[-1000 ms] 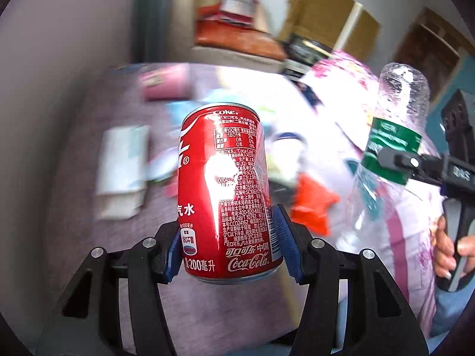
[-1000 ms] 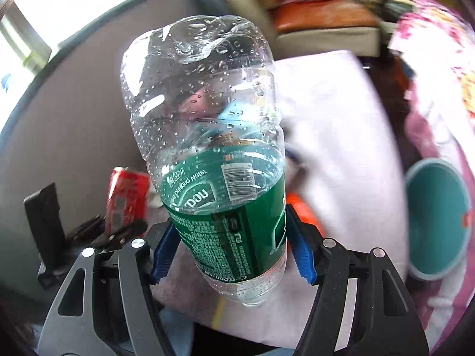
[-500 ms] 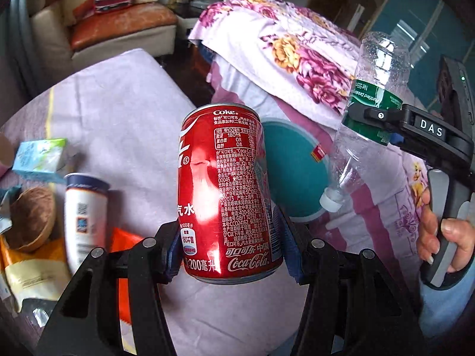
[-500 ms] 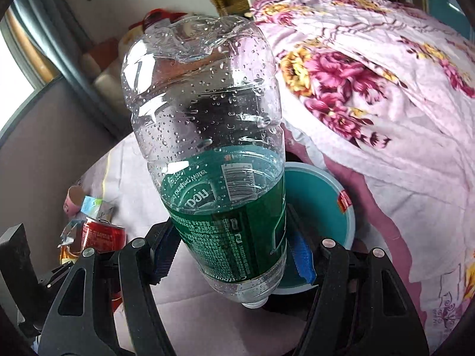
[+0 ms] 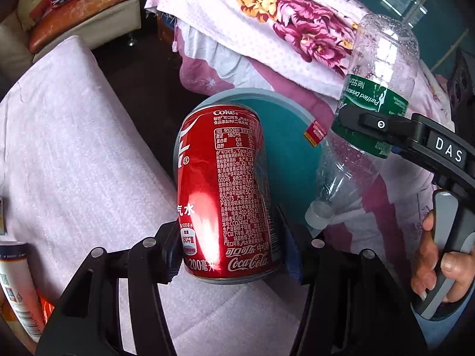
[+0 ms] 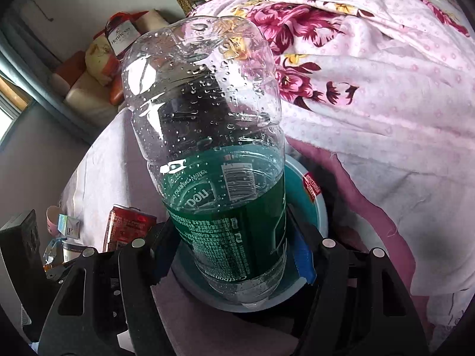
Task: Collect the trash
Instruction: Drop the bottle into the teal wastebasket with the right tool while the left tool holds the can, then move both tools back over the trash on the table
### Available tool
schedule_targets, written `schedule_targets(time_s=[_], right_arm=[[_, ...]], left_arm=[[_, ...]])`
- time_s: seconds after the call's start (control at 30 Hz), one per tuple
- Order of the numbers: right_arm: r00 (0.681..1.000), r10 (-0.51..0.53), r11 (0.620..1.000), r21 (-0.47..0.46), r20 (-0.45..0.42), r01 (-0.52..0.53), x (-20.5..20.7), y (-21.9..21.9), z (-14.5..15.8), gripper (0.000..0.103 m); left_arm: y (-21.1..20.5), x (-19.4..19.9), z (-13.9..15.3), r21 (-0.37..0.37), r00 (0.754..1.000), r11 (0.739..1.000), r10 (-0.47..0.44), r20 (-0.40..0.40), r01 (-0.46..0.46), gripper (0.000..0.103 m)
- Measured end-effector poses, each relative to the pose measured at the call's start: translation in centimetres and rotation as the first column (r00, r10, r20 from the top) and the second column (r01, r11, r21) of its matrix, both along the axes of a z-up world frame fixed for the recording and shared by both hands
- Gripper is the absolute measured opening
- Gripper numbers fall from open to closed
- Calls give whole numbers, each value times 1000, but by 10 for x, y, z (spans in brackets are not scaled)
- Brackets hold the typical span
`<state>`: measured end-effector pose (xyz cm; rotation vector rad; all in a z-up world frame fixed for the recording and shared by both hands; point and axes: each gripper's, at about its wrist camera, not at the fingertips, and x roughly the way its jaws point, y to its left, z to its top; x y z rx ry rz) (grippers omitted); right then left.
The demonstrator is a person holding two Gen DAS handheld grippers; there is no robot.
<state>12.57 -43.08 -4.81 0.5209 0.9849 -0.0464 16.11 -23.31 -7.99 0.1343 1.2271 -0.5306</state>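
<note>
My left gripper (image 5: 230, 255) is shut on a dented red Coca-Cola can (image 5: 222, 192), held upright. Behind the can lies the teal bin (image 5: 285, 148), on the floor between table and bed. My right gripper (image 6: 233, 255) is shut on a clear plastic bottle (image 6: 207, 136) with a green label, held cap down over the same bin (image 6: 322, 213). In the left wrist view the bottle (image 5: 377, 89) and the right gripper (image 5: 368, 136) hang at the right, the white cap just past the bin's rim. The can (image 6: 126, 225) also shows at lower left in the right wrist view.
A pale pink cloth covers the table (image 5: 74, 163); a white cup (image 5: 14, 281) and wrappers lie at its left edge. A floral bedspread (image 5: 282, 14) drapes beside the bin. A cushioned bench (image 5: 89, 9) with a bag stands farther back. A hand (image 5: 439, 261) holds the right gripper's handle.
Both grippers swung away from the cluttered table toward the bed and sank. The teal bin came into view and now lies close under the can and the bottle.
</note>
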Motion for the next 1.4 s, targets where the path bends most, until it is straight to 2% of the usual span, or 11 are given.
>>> schedule_targets(time_s=[0.2,0.33,0.5,0.6,0.67,0.7,0.83,1.13,1.4], right_arm=[[1000,-13,999,32,-23,14,4,-4,-18,63],[999,-2,999,41,-42,3,7,-1,-27,63],[998,26,999,48,-62,-23,9,6,-31,64],[995,53,997,53,-82,-48,8,12,-33,64],[994,58,997,64,-89,-52,8,14,-33,68],[994,56,997,65,-90,-50,7,14,-32,72],[995,49,998,50,-90,-45,6,20,-27,75],[996,57,998,11,-72,-56,-11,31,-4,78],[994,99,995,-17,-43,-99,-23,65,22,78]], left_arm=[[-10,8,-12,19,1000,1000,-15,-22,15,57],[-8,9,-15,27,1000,1000,-2,-26,3,73],[0,7,-11,2,999,1000,14,-34,-14,74],[1,4,-7,1,1000,1000,17,-25,-17,79],[2,4,-6,5,999,1000,29,-19,-29,89],[4,3,-4,2,999,999,36,-17,-36,89],[12,1,2,-19,998,998,54,-16,-54,89],[44,-19,33,-91,994,991,102,30,-99,93],[87,-42,47,-130,987,981,151,53,-143,93]])
